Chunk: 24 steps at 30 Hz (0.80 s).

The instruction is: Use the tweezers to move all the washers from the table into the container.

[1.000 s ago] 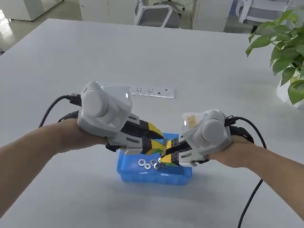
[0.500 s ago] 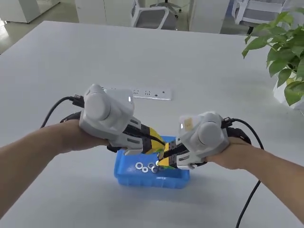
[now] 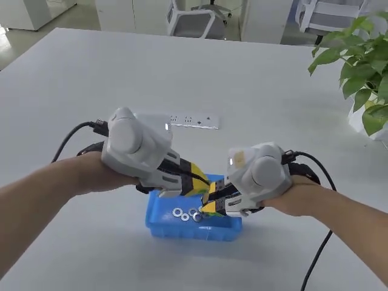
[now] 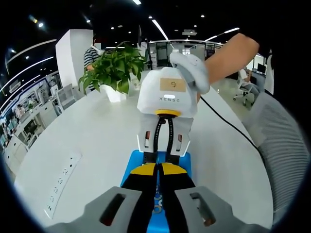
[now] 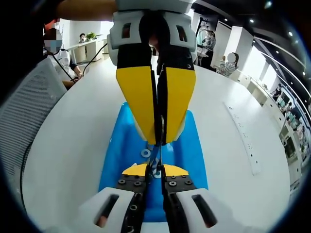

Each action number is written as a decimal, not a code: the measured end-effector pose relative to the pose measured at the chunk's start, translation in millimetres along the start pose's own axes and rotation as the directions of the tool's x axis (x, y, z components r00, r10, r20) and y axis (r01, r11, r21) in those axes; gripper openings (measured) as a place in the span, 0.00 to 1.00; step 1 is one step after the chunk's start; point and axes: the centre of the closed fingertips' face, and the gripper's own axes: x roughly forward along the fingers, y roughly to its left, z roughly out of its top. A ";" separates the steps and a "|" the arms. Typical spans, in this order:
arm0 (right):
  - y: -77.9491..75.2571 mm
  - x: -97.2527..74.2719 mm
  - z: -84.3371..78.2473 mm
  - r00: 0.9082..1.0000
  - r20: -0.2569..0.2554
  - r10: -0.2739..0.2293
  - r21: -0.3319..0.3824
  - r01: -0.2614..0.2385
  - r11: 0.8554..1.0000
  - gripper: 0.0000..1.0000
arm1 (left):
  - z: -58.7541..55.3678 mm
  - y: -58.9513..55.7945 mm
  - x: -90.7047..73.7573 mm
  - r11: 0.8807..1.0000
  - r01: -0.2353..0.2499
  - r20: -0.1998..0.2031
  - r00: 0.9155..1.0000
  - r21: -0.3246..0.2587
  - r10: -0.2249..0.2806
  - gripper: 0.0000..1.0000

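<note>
A blue container (image 3: 194,230) sits on the white table (image 3: 254,91) with several washers (image 3: 187,214) inside it. My left gripper (image 3: 203,189) and right gripper (image 3: 209,206) meet tip to tip just above it. In the right gripper view, thin dark tweezers (image 5: 158,128) run from between the left gripper's yellow jaws (image 5: 159,138) down to my right gripper (image 5: 156,171). Both sets of jaws are shut on them. A washer (image 5: 146,153) lies on the container (image 5: 116,155) floor below. In the left gripper view my left gripper (image 4: 158,170) is shut over the container (image 4: 131,165).
A white power strip (image 3: 188,121) lies on the table behind the container. A potted plant (image 3: 364,66) stands at the right edge. Black cables (image 3: 318,254) trail from both grippers. Office chairs (image 3: 200,18) stand beyond the far table edge.
The head camera has shifted slightly. Both grippers stay tip to tip over the container, with hardly any movement.
</note>
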 end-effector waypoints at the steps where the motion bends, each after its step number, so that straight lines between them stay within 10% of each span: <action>1: 0.1 -0.4 0.4 1.000 0.002 -0.001 0.002 0.001 1.000 0.11 | 0.3 0.3 -0.5 1.000 -0.001 0.000 1.000 0.000 0.001 0.05; 24: 11.3 -32.3 35.4 0.995 0.088 -0.040 0.054 0.035 0.998 0.08 | 32.5 -14.7 -33.6 0.999 0.029 -0.007 1.000 0.022 -0.029 0.05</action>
